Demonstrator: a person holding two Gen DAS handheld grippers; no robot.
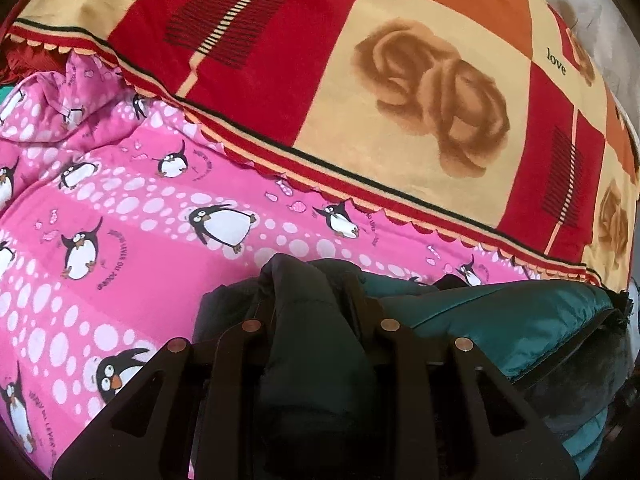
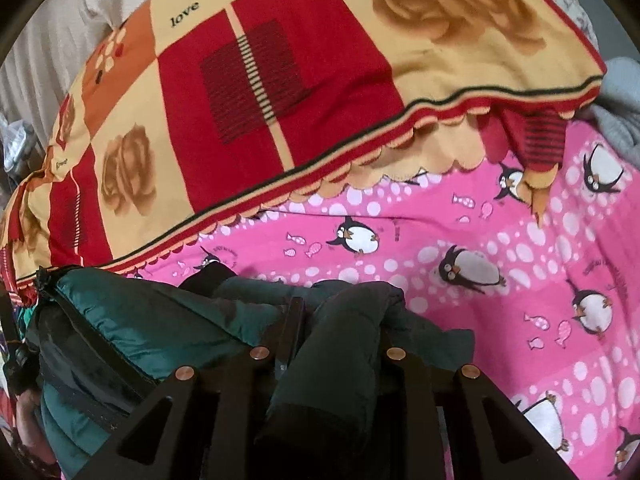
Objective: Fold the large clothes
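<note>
Grippers both clamped on puffy folds of the dark green jacket (image 1: 500,320) — left gripper (image 1: 310,304), right gripper (image 2: 340,320) — which I hold bunched near me over the pink penguin sheet (image 1: 140,248), probably to spread it flat before folding.

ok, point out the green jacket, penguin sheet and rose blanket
green jacket (image 1: 500,312), left wrist view, teal quilted panel.
penguin sheet (image 1: 152,280), left wrist view, bare pink stretch.
rose blanket (image 2: 280,80), right wrist view, red square.
</note>
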